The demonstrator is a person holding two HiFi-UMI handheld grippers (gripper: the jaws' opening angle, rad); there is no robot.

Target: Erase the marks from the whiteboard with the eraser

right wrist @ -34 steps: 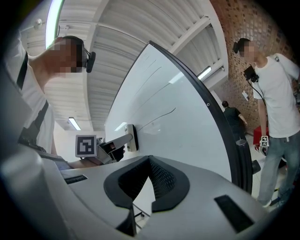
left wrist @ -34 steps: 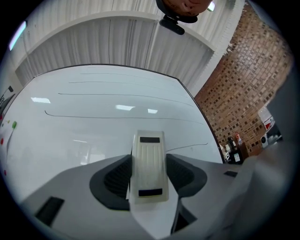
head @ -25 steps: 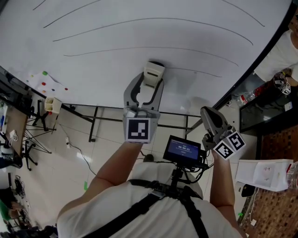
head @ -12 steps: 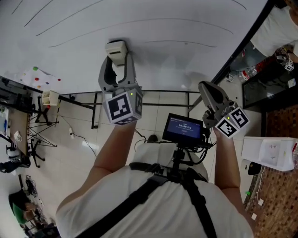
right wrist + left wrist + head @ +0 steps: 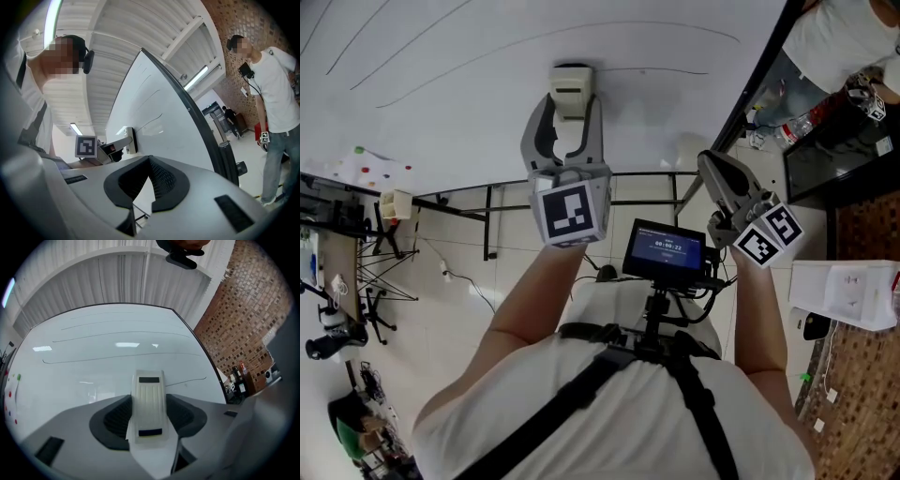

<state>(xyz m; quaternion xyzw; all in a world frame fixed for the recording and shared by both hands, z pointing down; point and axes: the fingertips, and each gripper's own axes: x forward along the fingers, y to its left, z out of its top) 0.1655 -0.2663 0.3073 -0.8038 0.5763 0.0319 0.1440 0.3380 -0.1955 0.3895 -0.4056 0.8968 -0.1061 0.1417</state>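
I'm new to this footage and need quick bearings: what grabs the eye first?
A big whiteboard fills the top of the head view, crossed by long thin curved marks. The left claw holds a pale eraser against it beside the lowest mark; the right claw hangs shut and empty near the board's right edge.

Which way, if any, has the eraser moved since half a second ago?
Yes. The eraser slid right across the whiteboard, back towards the left end of the lowest marker line, from a spot well left of it.
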